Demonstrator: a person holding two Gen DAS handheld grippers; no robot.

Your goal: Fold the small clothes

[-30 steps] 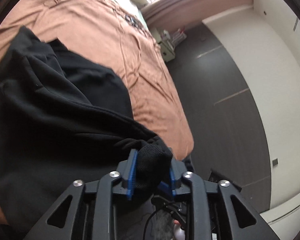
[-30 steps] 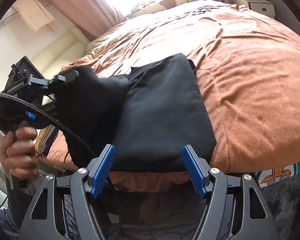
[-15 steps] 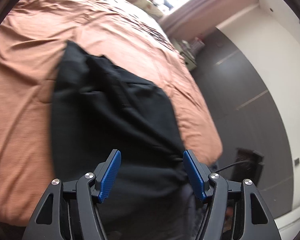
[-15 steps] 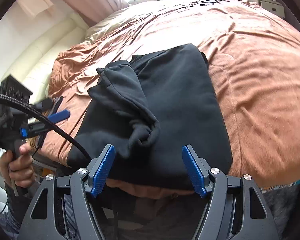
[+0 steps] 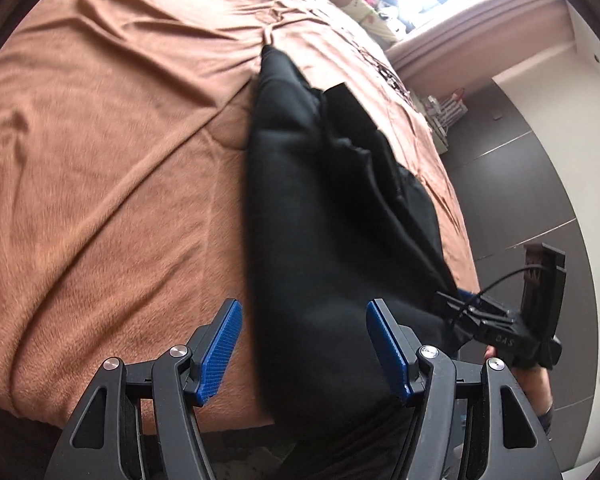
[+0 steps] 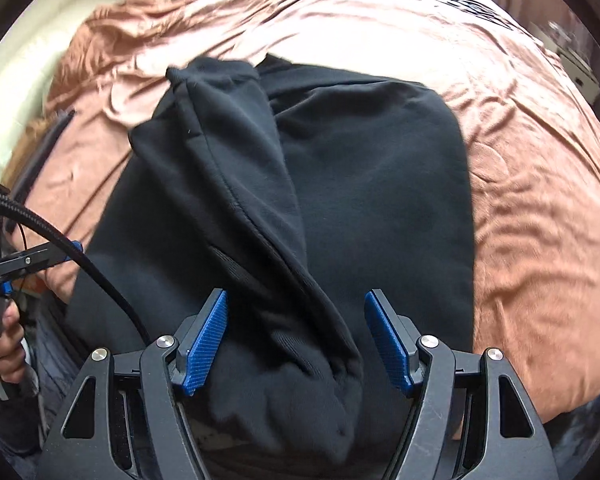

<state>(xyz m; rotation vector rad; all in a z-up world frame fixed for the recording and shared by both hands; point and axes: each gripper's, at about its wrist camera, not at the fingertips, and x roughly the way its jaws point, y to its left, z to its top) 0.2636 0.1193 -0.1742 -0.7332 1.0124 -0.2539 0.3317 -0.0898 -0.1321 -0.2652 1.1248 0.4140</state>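
Observation:
A black sweatshirt [image 6: 372, 184] lies flat on the brown bedspread [image 6: 540, 220], near the bed's front edge. One sleeve [image 6: 236, 160] is folded diagonally across its body, and the cuff end [image 6: 300, 380] rests between the wide-apart fingers of my right gripper [image 6: 296, 336], which is open. In the left wrist view the sweatshirt [image 5: 324, 220] runs away from my open left gripper [image 5: 304, 328], whose fingers straddle its near edge without pinching it. The right gripper [image 5: 452, 300] shows there at the sweatshirt's right corner. The left gripper [image 6: 56, 252] appears at the left edge of the right wrist view, held by a hand [image 6: 0, 344].
Wide brown bedspread [image 5: 112, 168] spreads left of the garment. Dark floor [image 5: 520, 168] and a white wall lie beyond the bed's right side, with small items [image 5: 448, 108] by the bed. Pillows [image 5: 364, 0] sit at the far end. A cable [image 6: 80, 256] crosses the right wrist view.
My left gripper let go of the black cuff, opened and drew back to the left. The sleeve dropped diagonally across the sweatshirt. My right gripper moved in over the cuff end.

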